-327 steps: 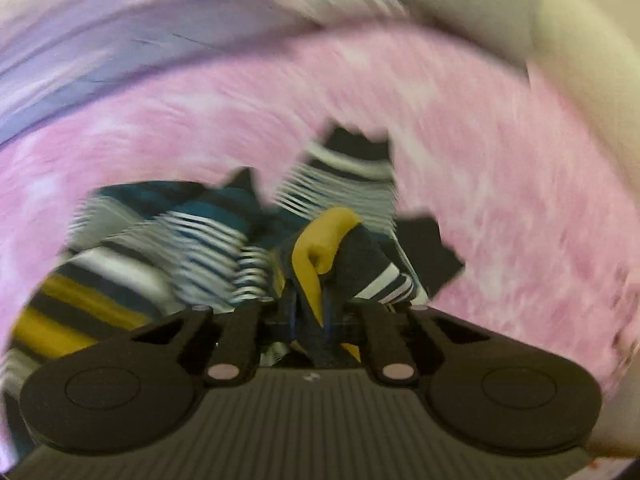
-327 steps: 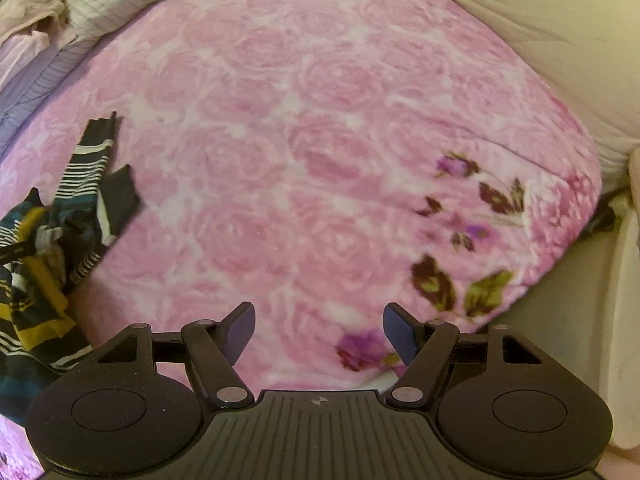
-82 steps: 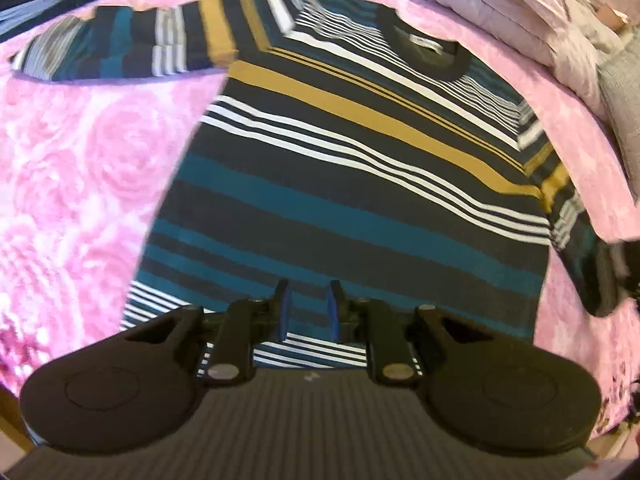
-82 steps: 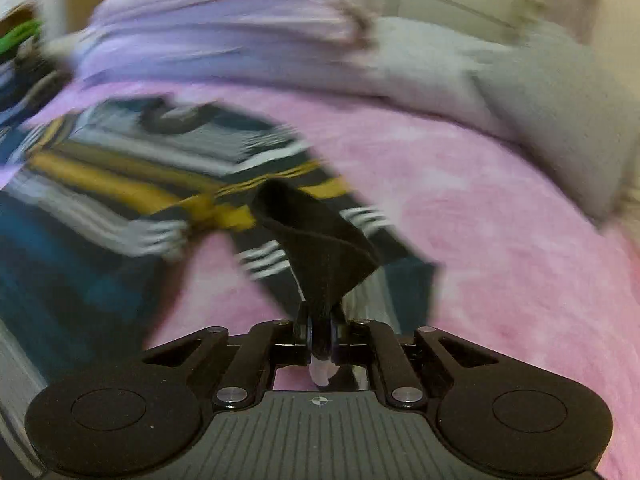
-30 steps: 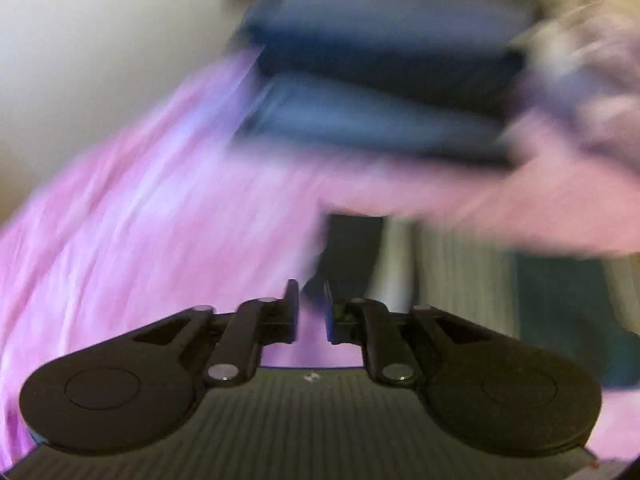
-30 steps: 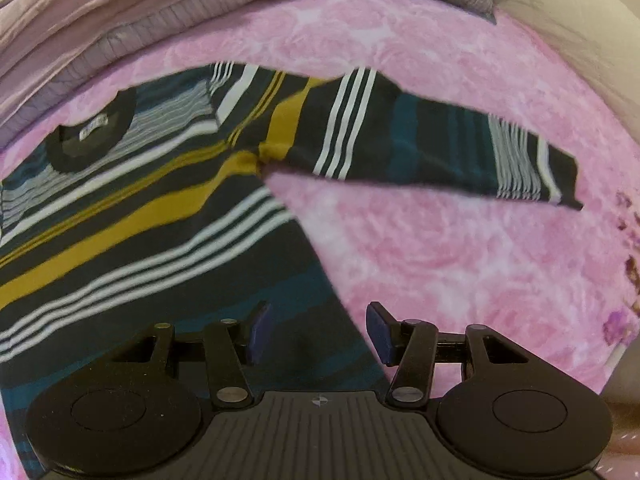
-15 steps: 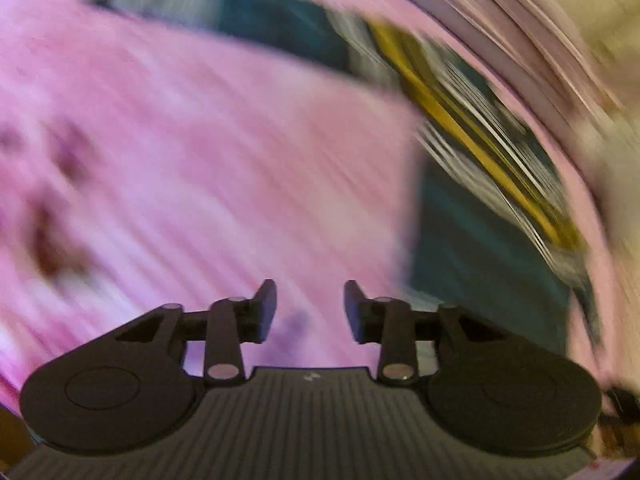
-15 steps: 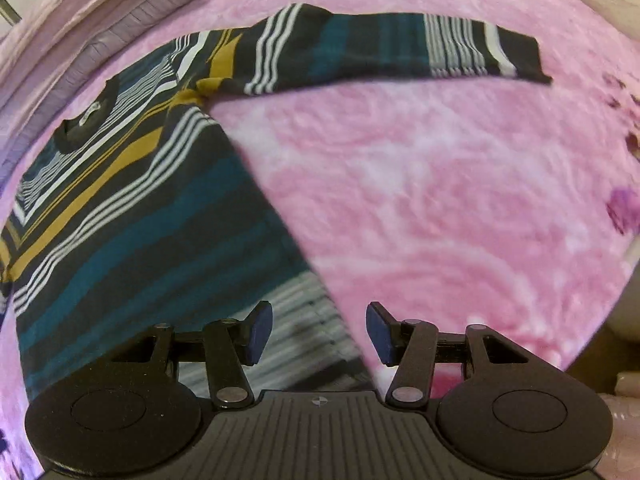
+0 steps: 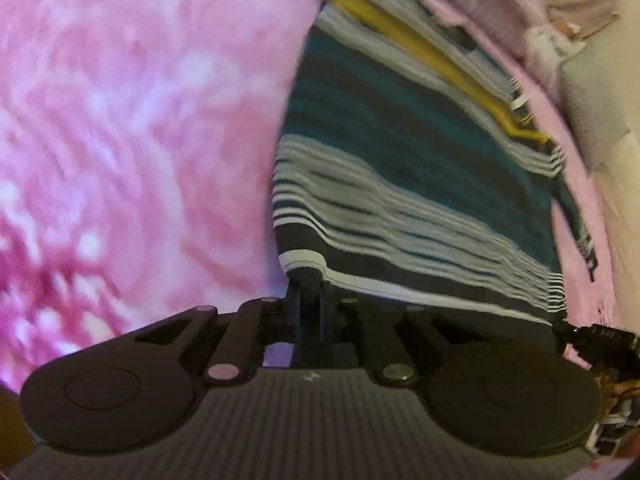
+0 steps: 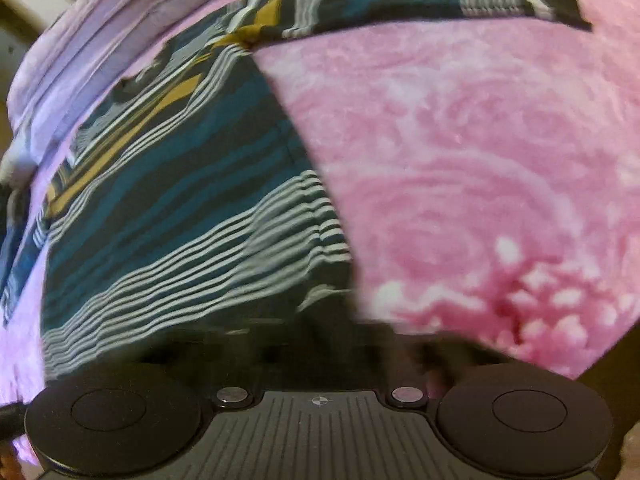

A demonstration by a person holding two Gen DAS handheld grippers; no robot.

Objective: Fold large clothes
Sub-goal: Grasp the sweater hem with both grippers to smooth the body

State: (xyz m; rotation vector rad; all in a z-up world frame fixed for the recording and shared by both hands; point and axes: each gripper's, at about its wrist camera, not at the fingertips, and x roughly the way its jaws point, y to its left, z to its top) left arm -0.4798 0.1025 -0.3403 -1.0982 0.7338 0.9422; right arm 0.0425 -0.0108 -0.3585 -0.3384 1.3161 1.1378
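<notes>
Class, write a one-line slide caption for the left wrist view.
Left gripper pinches the striped sweater's hem corner on a pink blanket.

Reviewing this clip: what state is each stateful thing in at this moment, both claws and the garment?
Left claw: shut on the sweater's bottom hem corner.
Right claw: shut; fingertips blurred at the sweater's other hem corner, grip unclear.
Striped sweater: unfolded, spread flat on the blanket, one sleeve stretched out sideways.
Pink blanket: spread under the sweater.
</notes>
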